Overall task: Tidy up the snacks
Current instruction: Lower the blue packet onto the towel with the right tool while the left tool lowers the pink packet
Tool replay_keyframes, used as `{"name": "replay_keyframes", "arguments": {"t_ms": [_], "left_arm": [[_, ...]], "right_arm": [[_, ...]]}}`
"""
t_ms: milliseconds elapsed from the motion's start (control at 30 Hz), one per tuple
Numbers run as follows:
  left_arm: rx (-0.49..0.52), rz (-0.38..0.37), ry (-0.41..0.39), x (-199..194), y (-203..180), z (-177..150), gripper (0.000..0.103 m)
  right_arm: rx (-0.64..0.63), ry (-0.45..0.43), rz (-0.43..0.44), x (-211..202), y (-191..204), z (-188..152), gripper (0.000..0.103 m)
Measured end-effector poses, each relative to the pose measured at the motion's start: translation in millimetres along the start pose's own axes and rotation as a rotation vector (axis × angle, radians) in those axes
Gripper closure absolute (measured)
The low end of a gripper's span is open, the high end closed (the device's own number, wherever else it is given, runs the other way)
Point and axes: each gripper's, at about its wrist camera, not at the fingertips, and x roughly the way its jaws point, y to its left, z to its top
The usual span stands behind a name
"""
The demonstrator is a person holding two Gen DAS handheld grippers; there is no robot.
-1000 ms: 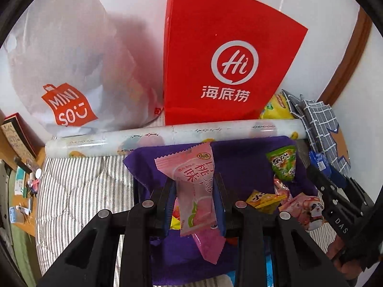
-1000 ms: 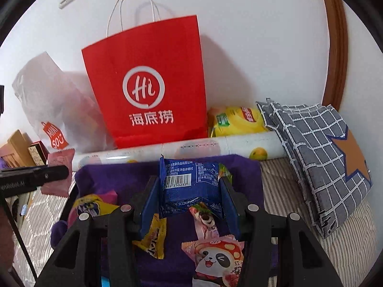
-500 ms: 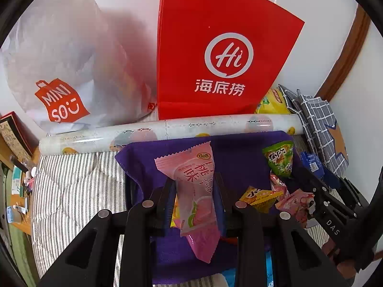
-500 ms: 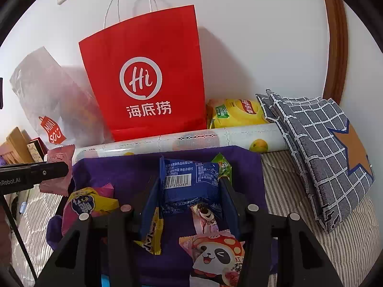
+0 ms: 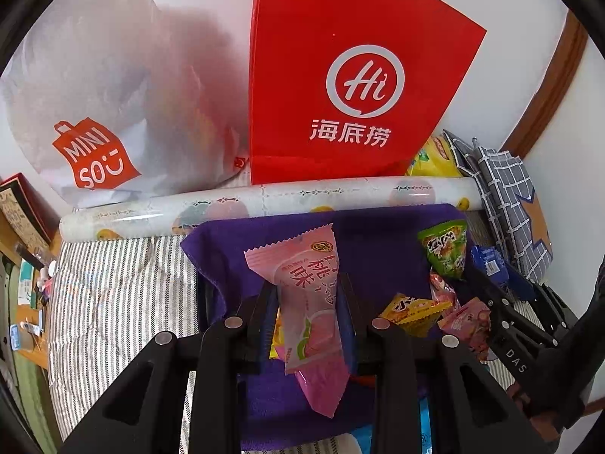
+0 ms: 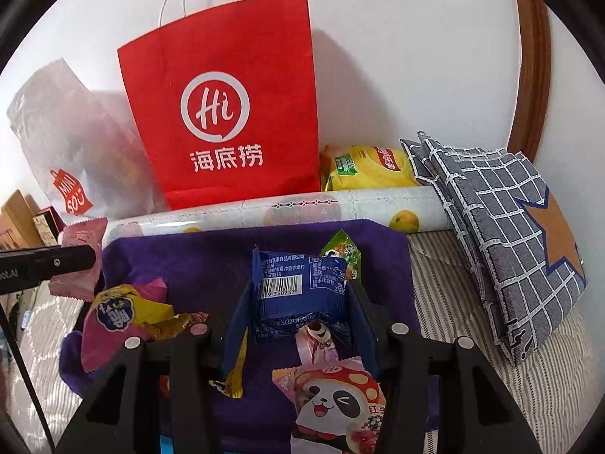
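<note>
Left wrist view, lower centre: the left gripper (image 5: 308,304) is clamped on a pink peach-flavour snack packet (image 5: 312,302), its blue-lined fingers (image 5: 264,314) pressing the packet's two sides; the packet stands tilted, its crimped top toward frame centre and its tail hanging below the fingers. Under it lies a purple cloth (image 5: 378,238) spread on a striped bedcover (image 5: 113,287). At right of the frame, loose snacks lie on the cloth: a yellow packet (image 5: 416,312), a pink packet (image 5: 469,321) and a green packet (image 5: 446,246). The right gripper (image 5: 491,265) enters from the lower right edge with a blue packet (image 5: 487,261) between its tips.

Right wrist view, lower centre: the right gripper grips the blue packet, barcode side facing the camera, at a moderate jaw width. Nearest the lens, at the bottom edge, lies a panda-print packet (image 6: 336,401); a purple-and-yellow packet (image 6: 113,317) lies at lower left. The left gripper with the pink packet shows at the left edge.

Behind the cloth, across mid-frame in both views, lies a rolled printed sheet (image 6: 302,208). Beyond it, against the white wall, stand a red paper bag (image 6: 223,106) at upper centre and a translucent white plastic bag (image 5: 94,113) at upper left. A yellow chip bag (image 6: 370,166) rests right of the red bag; folded checked fabric (image 6: 503,227) occupies the right side.
</note>
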Motion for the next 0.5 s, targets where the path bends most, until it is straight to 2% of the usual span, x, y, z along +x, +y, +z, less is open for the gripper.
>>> {"name": "replay_keyframes", "arguments": {"t_ms": [500], "left_arm": [[0.025,-0.02,0.031,9.9,-9.4,-3.6,0.074]], "right_arm": [[0.02,0.042,-0.002,8.2,-7.0,-3.0,0.053]]}}
